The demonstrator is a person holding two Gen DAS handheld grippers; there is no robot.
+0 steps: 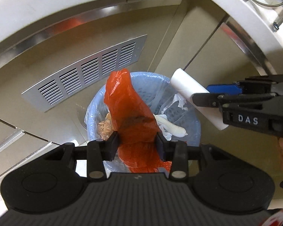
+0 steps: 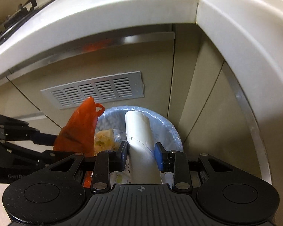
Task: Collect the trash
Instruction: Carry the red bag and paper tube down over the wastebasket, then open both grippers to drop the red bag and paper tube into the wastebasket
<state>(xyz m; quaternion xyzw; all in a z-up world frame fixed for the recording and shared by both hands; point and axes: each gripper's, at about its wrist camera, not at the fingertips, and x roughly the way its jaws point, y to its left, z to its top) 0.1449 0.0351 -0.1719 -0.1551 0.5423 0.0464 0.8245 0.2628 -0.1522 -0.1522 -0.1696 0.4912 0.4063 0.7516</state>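
Observation:
A crumpled orange plastic bag (image 1: 131, 111) is clamped between the pads of my left gripper (image 1: 137, 143), hanging right over a round bin (image 1: 195, 131) lined with pale blue plastic. My right gripper (image 2: 141, 150) is shut on a white cardboard tube (image 2: 139, 131), which points out over the same bin (image 2: 171, 130). In the left wrist view the right gripper (image 1: 207, 97) enters from the right with the tube (image 1: 186, 88) above the bin's rim. The right wrist view shows the left gripper (image 2: 52, 144) at the left with the orange bag (image 2: 79, 130). Inside the bin lie paper scraps and a white ribbed piece (image 1: 169, 125).
The bin stands on the floor in a corner of beige cabinet fronts, below a white countertop edge (image 2: 122, 5). A metal vent grille (image 1: 84, 71) is set in the cabinet panel behind it. A stove grate (image 2: 15, 13) sits on the counter at the upper left.

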